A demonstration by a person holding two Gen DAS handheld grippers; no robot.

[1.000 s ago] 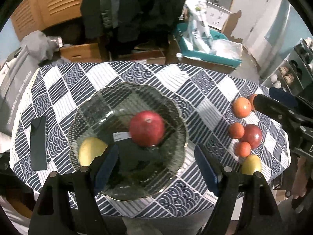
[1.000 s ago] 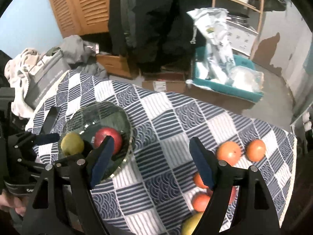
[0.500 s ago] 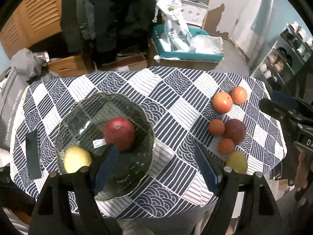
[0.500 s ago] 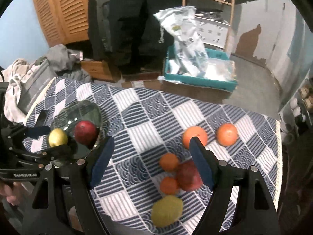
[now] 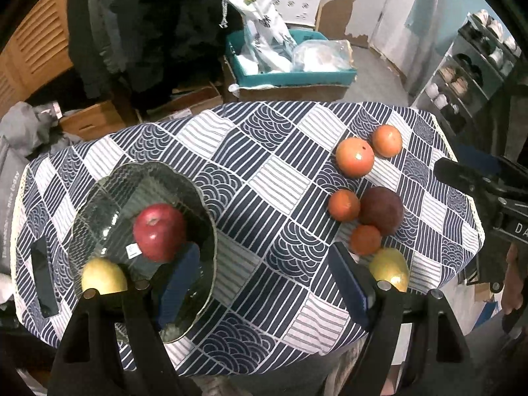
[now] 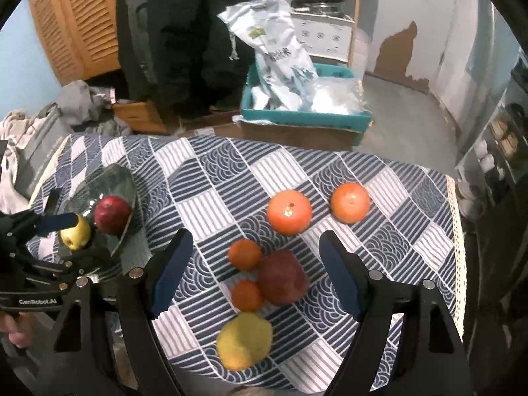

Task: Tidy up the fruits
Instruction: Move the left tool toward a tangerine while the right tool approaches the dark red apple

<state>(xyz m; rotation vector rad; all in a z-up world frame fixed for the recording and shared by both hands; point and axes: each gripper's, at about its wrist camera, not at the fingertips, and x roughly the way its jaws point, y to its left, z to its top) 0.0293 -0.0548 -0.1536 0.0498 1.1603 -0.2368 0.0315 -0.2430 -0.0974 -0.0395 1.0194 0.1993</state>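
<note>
Patterned cloth [image 6: 231,178] fills mid-frame. Right gripper [image 6: 255,274] hangs spread and empty over the clustered round fruits [image 6: 280,280]; left gripper [image 5: 264,280], also spread, sits beside the ribbed glass bowl [image 5: 109,191].

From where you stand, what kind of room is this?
Probably a lived-in home, perhaps a cluttered storage or utility room: a cloth-covered table with fruit, dark coats hanging by louvered wooden doors, and a shoe rack.
</note>
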